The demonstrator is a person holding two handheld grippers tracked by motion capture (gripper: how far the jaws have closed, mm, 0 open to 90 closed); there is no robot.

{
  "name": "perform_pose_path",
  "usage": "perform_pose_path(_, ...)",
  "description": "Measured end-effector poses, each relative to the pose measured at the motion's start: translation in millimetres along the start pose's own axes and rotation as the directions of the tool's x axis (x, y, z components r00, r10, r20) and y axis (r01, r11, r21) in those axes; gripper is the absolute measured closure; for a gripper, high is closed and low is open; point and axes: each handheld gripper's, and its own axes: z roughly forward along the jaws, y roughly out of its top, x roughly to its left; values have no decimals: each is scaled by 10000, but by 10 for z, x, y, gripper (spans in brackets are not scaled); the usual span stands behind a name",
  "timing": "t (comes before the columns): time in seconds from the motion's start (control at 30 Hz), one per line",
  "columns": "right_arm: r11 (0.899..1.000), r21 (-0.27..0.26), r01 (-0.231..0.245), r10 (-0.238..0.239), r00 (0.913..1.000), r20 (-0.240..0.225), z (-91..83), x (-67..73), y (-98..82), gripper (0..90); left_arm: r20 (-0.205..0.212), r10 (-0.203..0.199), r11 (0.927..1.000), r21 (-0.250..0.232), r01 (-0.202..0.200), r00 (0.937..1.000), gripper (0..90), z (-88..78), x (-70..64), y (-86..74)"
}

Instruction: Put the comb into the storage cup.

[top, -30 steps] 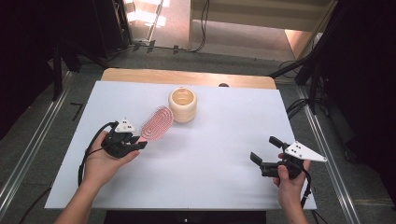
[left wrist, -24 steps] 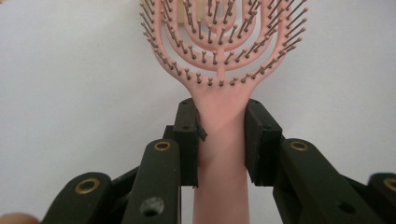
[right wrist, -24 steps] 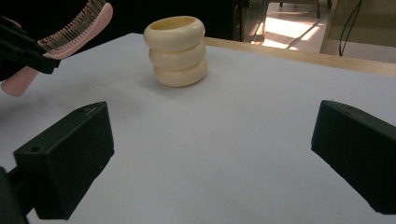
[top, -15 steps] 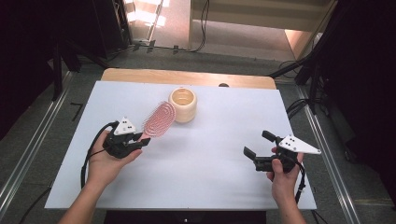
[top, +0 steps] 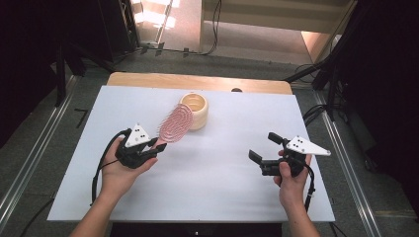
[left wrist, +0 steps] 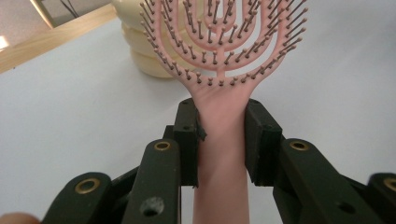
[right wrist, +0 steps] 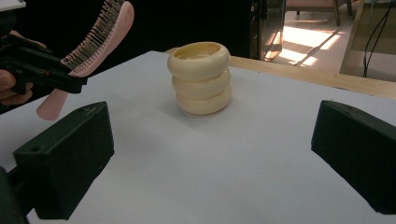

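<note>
pink brush (top: 176, 124) tilted up near the cream holder (top: 195, 110), plenty of bare white table (top: 222, 192) around, left gripper (top: 150, 149) clamped on its handle, right gripper (top: 262, 148) hovering low, jaws wide, holding nothing

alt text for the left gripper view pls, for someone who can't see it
The left gripper has its two black jaws closed on the handle of a pink plastic hairbrush, whose open, looped head with knob-tipped bristles rises to the top of the picture. Behind the brush a cream ribbed holder stands on the white table.
</note>
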Motion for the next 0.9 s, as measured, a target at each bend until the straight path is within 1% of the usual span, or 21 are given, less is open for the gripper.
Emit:
perform_pose_path(0.03,10000,16,13,-13,10000,-29,13,7,10,0,74,-14,10000,-25,14,10000,709,8,-4,2)
perform_pose_path(0.07,10000,-21,35,-35,10000,-73,28,13,22,0,30,-3,9999,-100,3,10000,709,17,-13,0)
perform_pose_path(0.2,10000,-46,45,-45,9998,-175,67,36,55,0,132,-105,9996,-252,109,9999,709,51,-41,-1)
perform_pose_path(0.33,10000,-57,-10,9,9997,-233,101,45,74,0,218,-49,9996,-261,55,9997,709,84,-72,11)
perform_pose_path(0.43,10000,-72,-40,38,9996,-284,124,59,93,0,281,-71,9990,-431,83,9996,709,101,-93,23)
perform_pose_path(0.7,10000,-54,24,-27,9985,-540,221,124,147,0,167,-31,9963,-856,46,9999,709,142,-165,62)
perform_pose_path(0.9,9999,-102,-8,1,9975,-713,283,164,178,0,241,-8,9944,-1055,33,9997,709,167,-204,81)
